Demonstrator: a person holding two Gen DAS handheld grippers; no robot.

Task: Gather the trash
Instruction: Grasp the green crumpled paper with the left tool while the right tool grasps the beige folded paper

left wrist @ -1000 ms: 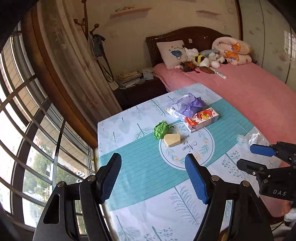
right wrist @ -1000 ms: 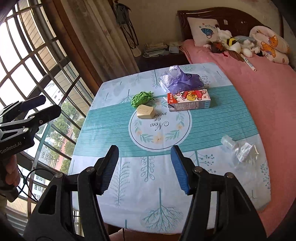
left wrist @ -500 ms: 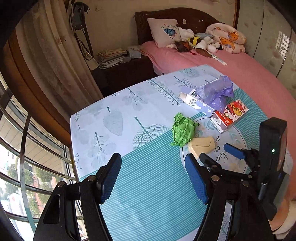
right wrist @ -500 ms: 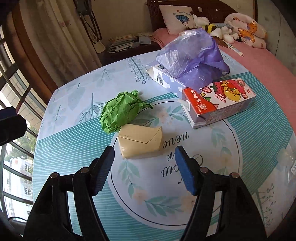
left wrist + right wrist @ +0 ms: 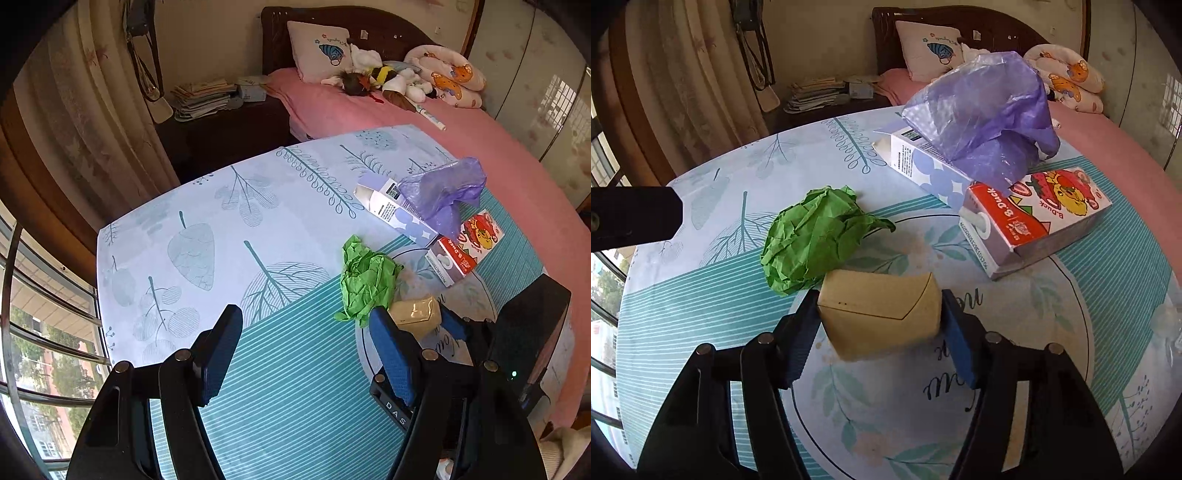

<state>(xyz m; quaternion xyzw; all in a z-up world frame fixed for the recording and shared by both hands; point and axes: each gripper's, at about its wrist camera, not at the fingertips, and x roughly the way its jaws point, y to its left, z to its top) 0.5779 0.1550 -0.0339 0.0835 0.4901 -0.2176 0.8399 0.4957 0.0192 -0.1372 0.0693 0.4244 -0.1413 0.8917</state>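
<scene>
Left tool gapes over the surface; right tool flanks the tan box, beside green paper.

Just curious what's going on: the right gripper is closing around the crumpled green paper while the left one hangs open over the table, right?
Not quite. In the right wrist view the right gripper brackets the beige box, not the green paper beside it. The left gripper does hang open.

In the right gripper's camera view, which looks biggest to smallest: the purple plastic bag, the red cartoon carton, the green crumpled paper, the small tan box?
1. Purple plastic bag
2. Red cartoon carton
3. Green crumpled paper and small tan box: about alike here. The box sits nearest the camera, between the right gripper fingers, so it is probably smaller.
</scene>
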